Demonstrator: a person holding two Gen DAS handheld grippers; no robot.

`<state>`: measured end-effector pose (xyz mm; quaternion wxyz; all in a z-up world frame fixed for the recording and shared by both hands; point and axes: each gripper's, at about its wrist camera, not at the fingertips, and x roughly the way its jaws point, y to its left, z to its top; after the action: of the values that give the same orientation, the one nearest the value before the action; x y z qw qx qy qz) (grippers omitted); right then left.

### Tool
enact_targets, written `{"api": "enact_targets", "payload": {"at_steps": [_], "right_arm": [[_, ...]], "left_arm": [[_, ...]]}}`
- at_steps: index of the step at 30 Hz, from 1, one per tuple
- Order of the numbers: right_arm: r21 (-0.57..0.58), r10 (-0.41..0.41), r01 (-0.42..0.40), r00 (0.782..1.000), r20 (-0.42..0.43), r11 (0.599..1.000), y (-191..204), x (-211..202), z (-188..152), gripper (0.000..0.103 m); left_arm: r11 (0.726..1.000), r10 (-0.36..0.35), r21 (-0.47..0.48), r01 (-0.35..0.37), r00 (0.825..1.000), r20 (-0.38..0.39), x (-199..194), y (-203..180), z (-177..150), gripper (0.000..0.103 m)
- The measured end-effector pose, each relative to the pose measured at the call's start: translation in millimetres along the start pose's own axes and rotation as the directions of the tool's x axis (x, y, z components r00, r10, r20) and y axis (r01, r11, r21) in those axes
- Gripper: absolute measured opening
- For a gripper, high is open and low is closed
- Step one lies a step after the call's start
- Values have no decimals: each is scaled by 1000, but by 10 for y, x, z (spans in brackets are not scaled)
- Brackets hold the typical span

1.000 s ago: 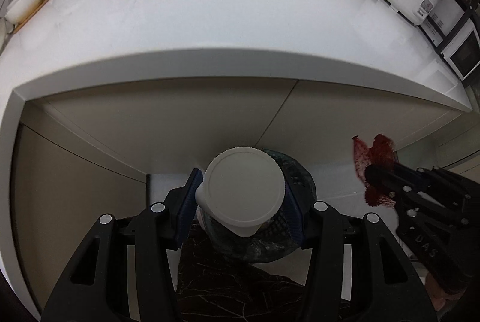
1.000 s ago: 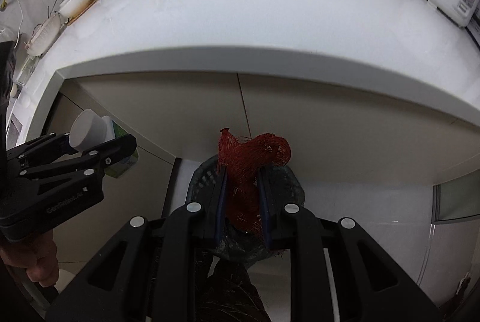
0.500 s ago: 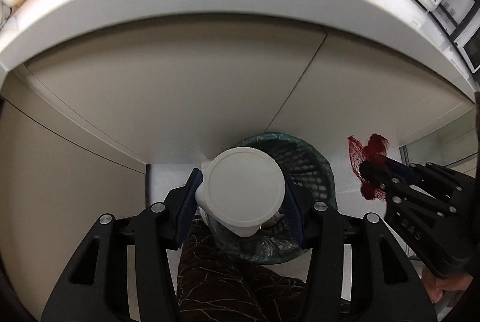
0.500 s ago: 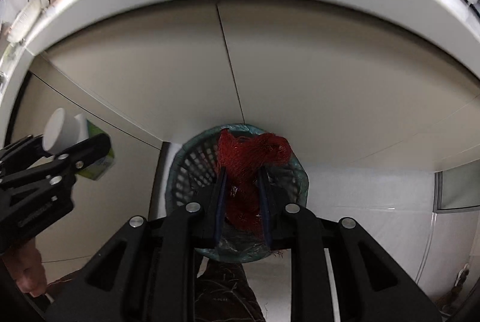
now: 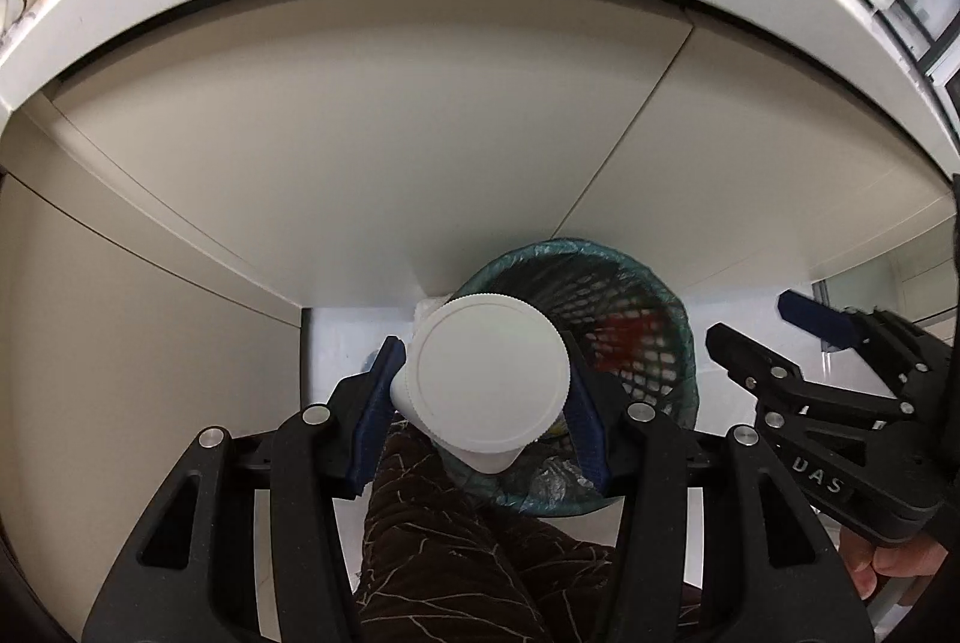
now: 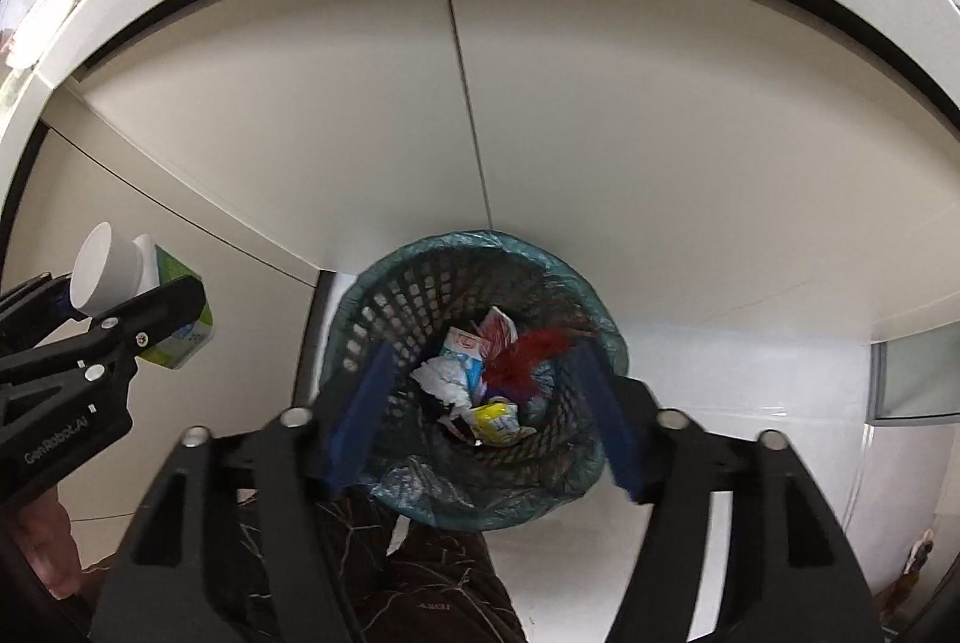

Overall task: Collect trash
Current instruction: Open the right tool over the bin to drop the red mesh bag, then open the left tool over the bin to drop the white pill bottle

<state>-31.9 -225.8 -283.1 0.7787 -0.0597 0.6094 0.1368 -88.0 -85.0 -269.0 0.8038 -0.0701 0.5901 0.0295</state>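
One red mesh net [image 6: 528, 352] lies crumpled in the bin [image 6: 360, 307].

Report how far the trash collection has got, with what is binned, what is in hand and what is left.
Binned: the red mesh net lies in the lined waste basket among wrappers; the right gripper has its jaws opening, with nothing between them. In hand: the left gripper clamps the white-capped container beside the basket. Left: release that container into it. The countertop is mostly out of view, so further trash cannot be judged.

smooth white plastic lid [image 5: 487, 373], perforated plastic basket [image 6: 384, 307]
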Motion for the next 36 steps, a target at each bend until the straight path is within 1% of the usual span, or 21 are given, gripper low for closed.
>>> {"api": "enact_targets", "payload": {"at_steps": [1,2,4,7,9,15,21,26,28,29,30,31,34,35,36], "right_arm": [[2,-2,2,1000,-1,1000,16,1,-4,70],[7,-6,6,1000,5,1000,-3,-8,-9,72],[19,-19,18,1000,10,1000,-15,-25,-51,83],[51,-47,45,998,31,998,-110,-62,-57,91],[76,-69,65,996,51,995,-174,-132,-111,94],[137,-115,105,991,62,985,-452,-193,-179,95],[191,-132,117,989,69,975,-678,-297,-216,95],[204,-147,129,986,76,971,-793,-350,-205,95],[210,-144,125,986,82,970,-807,-398,-179,95],[213,-142,121,986,85,970,-810,-407,-172,95],[212,-142,121,986,88,970,-811,-421,-161,95],[211,-143,121,985,92,970,-818,-444,-150,95],[209,-141,118,985,101,971,-796,-458,-124,95],[209,-139,115,985,104,971,-791,-465,-112,95],[208,-141,116,984,106,971,-783,-487,-101,95]], "left_arm": [[1000,-1,2,1,1000,-3,13,-17,-2,50],[1000,-2,5,2,1000,-4,26,-25,-4,50],[1000,-8,12,8,1000,-10,58,-44,8,50],[1000,-12,23,12,1000,-22,128,-63,-6,50],[999,-14,30,15,1000,-28,173,-105,-10,50],[997,-27,70,30,998,-48,325,-306,4,50],[992,-52,112,60,996,-69,434,-523,-13,50],[982,-50,176,64,995,-81,512,-697,-39,51],[980,-48,188,61,996,-72,502,-732,-34,51],[979,-50,193,62,997,-66,499,-744,-36,54],[978,-50,198,61,997,-58,471,-737,-29,59],[978,-54,200,62,997,-48,448,-740,-27,63],[978,-56,197,62,998,-35,409,-728,-2,69],[979,-49,194,54,998,-29,377,-712,11,78],[980,-42,194,45,999,-21,358,-697,15,82]]}}
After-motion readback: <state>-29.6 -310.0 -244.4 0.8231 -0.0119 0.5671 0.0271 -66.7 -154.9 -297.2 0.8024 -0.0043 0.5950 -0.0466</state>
